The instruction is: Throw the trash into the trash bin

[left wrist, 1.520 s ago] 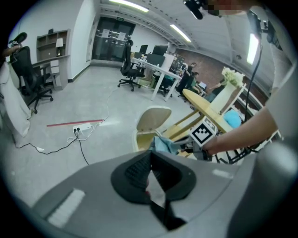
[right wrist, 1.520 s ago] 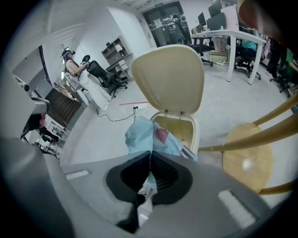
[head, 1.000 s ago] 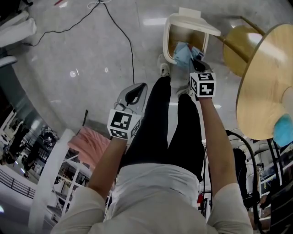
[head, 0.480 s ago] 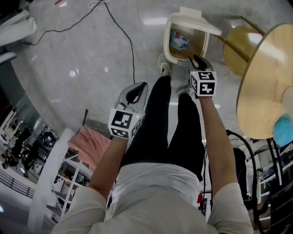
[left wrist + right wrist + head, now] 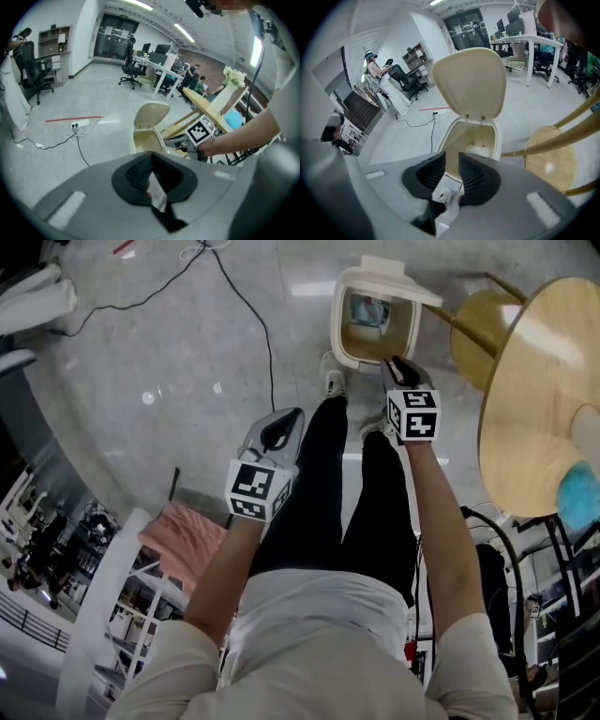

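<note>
In the head view the trash bin (image 5: 338,332) is seen at the top centre of the frame with its lid (image 5: 398,279) tipped open, and the trash (image 5: 371,309), a pale bluish crumpled piece, is seen lying inside it, touched by neither gripper. The right gripper (image 5: 401,366) is held just below the bin's near rim, pointed steeply down; in the right gripper view its jaws are seen apart and closing, with nothing between them, only the bin's rim and a shoe (image 5: 442,196) being visible through the gap. The left gripper (image 5: 276,433) is held lower and left of centre, well apart from the bin, beside a black trouser leg (image 5: 319,484); in the left gripper view its jaws are seen brought together at the tips, and a pale sliver is glimpsed in the slot behind them that cannot be identified. A round wooden table (image 5: 534,381) is found at the right edge with a blue object (image 5: 578,499) on it, and a black cable (image 5: 246,306) is seen laid across the grey floor (image 5: 141,352) at the upper left
</note>
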Tool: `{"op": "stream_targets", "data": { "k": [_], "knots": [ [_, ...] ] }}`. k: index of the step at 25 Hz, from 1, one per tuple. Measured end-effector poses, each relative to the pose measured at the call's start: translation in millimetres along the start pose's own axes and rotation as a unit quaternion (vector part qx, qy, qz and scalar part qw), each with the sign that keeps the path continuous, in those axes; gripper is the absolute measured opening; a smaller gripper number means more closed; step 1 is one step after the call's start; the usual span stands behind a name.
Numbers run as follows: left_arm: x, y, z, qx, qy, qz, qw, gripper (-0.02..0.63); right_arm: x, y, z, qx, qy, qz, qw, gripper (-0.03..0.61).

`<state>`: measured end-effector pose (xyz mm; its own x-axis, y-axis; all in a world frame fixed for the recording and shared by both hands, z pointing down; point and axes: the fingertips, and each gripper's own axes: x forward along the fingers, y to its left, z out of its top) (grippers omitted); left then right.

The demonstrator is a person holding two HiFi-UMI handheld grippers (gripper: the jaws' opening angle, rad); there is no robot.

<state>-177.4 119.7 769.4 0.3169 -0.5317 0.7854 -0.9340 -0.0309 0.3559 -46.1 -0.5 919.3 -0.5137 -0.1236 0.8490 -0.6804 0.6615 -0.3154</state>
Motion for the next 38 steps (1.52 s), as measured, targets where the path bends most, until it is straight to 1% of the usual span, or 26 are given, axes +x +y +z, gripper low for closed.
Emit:
{"op": "stream_targets", "data": {
  "k": [2, 10, 16, 20, 28, 31, 34, 38],
  "knots": [
    [-4.6, -4.3, 3.1, 0.002, -0.003, -0.001, 1.0000, 0.005, -8.8, 2.9, 2.4, -0.001, -0.004, 0.002, 1.000, 0.090],
    [-24.3, -20.2, 32.1, 0.020, -0.017, -0.002, 0.9997, 0.005, -50.6, 14.5, 19.7, 0.000, -0.019, 0.009, 1.000, 0.025],
    [-41.3, -38.7, 54.0, 0.038, -0.027, -0.009, 0.9989, 0.005, -86.5, 25.7, 32.4, -0.003, -0.032, 0.014, 0.999, 0.006],
    [-57.3, -54.2, 65.5, 0.047, -0.029, -0.014, 0.9984, 0.005, -114.1, 39.3, 37.0, -0.008, -0.037, 0.023, 0.999, 0.003],
    [-83.0, -82.9, 78.3, 0.052, -0.030, -0.029, 0.9978, 0.005, -176.8, 58.7, 46.6, 0.013, -0.072, 0.037, 0.997, 0.003],
    [-87.9, -94.8, 80.4, 0.057, -0.026, -0.035, 0.9974, 0.005, -198.1, 64.0, 47.6, 0.009, -0.075, 0.045, 0.996, 0.003],
    [-93.5, -104.8, 82.8, 0.068, -0.021, -0.040, 0.9967, 0.005, -217.1, 68.3, 52.7, 0.003, -0.083, 0.047, 0.995, 0.003],
    [-103.9, -117.7, 91.9, 0.079, -0.021, -0.050, 0.9954, 0.005, -238.2, 69.0, 64.1, 0.009, -0.101, 0.045, 0.994, 0.003]
  ]
}}
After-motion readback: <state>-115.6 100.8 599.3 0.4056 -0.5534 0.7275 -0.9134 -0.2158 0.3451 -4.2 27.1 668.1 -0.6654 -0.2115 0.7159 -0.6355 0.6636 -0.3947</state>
